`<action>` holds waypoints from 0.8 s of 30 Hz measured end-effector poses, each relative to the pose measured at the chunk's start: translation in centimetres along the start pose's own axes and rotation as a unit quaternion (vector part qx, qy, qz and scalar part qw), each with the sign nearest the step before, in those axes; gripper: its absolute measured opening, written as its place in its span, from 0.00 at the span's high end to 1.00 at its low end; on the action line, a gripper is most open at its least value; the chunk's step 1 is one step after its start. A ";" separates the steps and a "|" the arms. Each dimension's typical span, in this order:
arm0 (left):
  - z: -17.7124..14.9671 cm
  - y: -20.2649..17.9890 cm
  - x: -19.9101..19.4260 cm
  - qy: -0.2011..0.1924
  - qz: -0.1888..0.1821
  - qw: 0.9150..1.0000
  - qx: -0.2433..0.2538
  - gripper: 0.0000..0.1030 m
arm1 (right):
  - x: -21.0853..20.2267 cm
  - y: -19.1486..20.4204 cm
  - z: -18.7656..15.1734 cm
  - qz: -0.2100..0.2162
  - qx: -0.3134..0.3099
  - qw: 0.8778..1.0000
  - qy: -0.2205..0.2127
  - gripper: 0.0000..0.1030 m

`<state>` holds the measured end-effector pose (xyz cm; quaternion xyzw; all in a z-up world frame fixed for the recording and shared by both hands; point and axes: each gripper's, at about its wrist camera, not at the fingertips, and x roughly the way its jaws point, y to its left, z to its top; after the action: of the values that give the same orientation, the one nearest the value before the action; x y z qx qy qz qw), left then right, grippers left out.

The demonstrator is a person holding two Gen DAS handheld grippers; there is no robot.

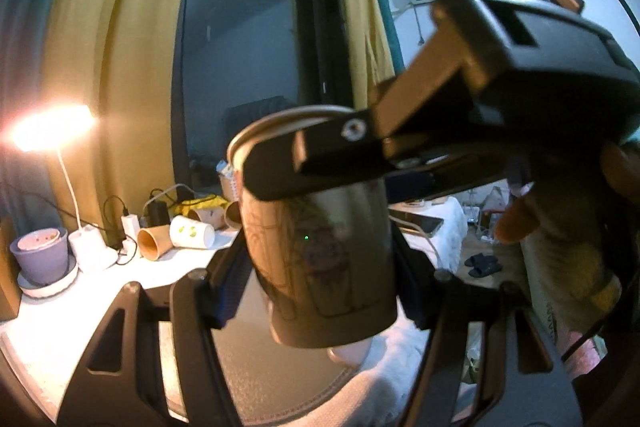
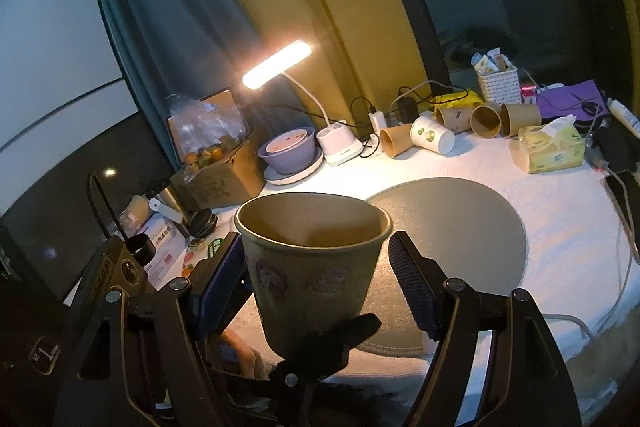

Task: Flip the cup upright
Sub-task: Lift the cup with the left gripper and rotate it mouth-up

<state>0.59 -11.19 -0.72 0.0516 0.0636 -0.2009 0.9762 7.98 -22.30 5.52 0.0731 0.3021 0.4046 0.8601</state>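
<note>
Btw pads [image 2: 222, 279] of R tool [image 2: 316, 247], over grey mat [image 2: 460, 227]: cup [image 2: 312, 275] upright

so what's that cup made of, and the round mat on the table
The cup looks like kraft paper: matte brown wall, thin rolled rim, faint printed figures. The round mat looks like grey leather or faux leather, smooth and matte, with what seems a stitched edge in the left wrist view; which of the two is unclear.

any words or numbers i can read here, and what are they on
"1": small tag on the left gripper body, rotated; the letter before it is unclear.
cup: cartoon prints only, no legible words.
tissue pack and cardboard box: print too blurred to read.
</note>
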 end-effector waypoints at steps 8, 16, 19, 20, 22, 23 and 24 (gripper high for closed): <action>-0.1 -0.8 0.1 -0.004 -0.009 1.000 0.016 0.38 | 0.0 0.2 -0.1 0.006 -0.003 1.000 0.000 0.25; -0.3 -0.5 0.7 0.012 -0.008 1.000 0.012 0.36 | 0.4 -0.2 -0.2 -0.001 0.002 1.000 0.007 0.33; -0.5 -0.4 0.9 0.021 -0.014 1.000 0.011 0.32 | 0.5 -0.3 -0.2 -0.003 0.003 1.000 0.007 0.33; -0.6 -0.4 1.0 0.024 -0.017 1.000 0.011 0.29 | 0.5 -0.4 -0.2 -0.004 0.003 1.000 0.006 0.33; -0.8 -0.4 1.0 0.027 -0.020 0.999 0.013 0.23 | 0.7 -0.3 -0.1 -0.013 0.001 1.000 0.006 0.33; -0.9 -0.4 1.1 0.029 -0.020 0.999 0.013 0.23 | 0.7 -0.5 0.0 -0.018 0.000 1.000 0.005 0.33; -1.1 -0.3 1.2 0.035 -0.020 0.999 0.011 0.23 | 0.7 -0.5 0.0 -0.027 -0.002 1.000 0.003 0.33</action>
<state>1.48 -11.77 -2.03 0.0684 0.0966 -0.2193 0.9685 8.70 -22.11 4.98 0.0624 0.3058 0.3821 0.8698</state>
